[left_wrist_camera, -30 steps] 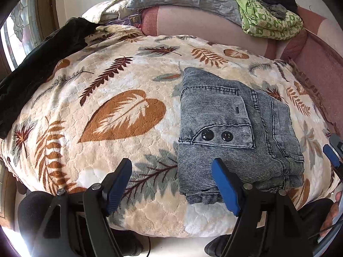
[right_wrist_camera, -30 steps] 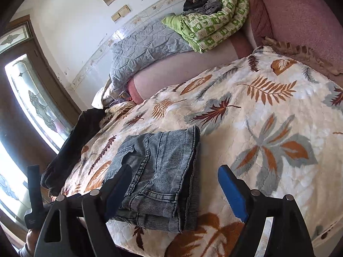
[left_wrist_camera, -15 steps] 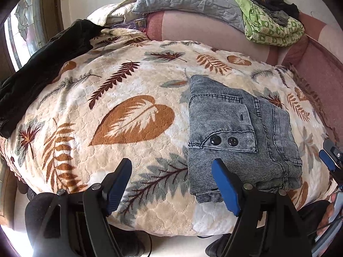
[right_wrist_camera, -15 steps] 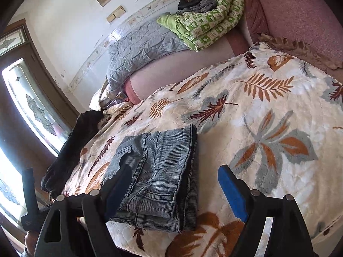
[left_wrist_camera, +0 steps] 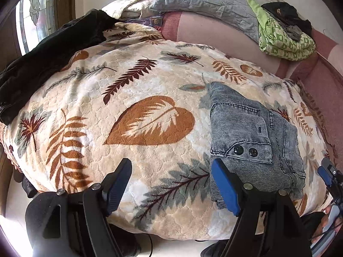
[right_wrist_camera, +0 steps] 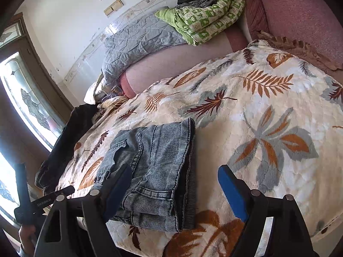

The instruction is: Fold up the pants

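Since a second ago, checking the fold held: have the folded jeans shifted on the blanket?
No. The folded jeans sit by the same maroon leaf on the blanket; only the cameras moved.

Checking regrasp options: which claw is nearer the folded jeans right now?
Right, though it's close. The right claw is open with the near end of the folded jeans between its fingers. The left claw is open beside them over the blanket.

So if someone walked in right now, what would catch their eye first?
Probably the folded jeans, a neat grey-blue bundle near the front edge of the leaf-print blanket. Next, the two open grippers in the foreground, left gripper and right gripper, both empty. Farther back, a green quilt sits piled on the pink sofa back.
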{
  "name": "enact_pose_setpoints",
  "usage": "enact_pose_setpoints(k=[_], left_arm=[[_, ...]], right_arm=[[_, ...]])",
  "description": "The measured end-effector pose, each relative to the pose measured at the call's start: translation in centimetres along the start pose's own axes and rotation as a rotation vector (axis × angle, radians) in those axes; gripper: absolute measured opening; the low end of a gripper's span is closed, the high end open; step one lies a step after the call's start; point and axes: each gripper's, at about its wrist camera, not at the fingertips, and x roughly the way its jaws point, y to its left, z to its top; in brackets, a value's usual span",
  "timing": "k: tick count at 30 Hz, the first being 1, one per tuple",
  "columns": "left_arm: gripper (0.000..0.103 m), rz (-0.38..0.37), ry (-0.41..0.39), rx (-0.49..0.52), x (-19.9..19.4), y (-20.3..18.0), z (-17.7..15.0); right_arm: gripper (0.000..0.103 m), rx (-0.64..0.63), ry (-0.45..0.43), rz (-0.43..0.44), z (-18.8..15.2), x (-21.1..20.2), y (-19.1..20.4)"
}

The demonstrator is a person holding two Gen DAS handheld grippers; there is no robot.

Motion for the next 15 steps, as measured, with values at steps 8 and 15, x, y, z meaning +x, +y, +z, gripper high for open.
enact_pose_setpoints(k=[8,15], left_arm=[[0.077,-0.029,0.023,-0.01,0.8,0.8,0.1],[0.077,-0.269,0.123,-0.061,3.2,1.6,1.6]], right_arm=[[0.085,0.038,0.045,0.035,0.1,0.6,-0.4],[0.085,0.305,0.243,0.204,1.3,3.0,-4.1]])
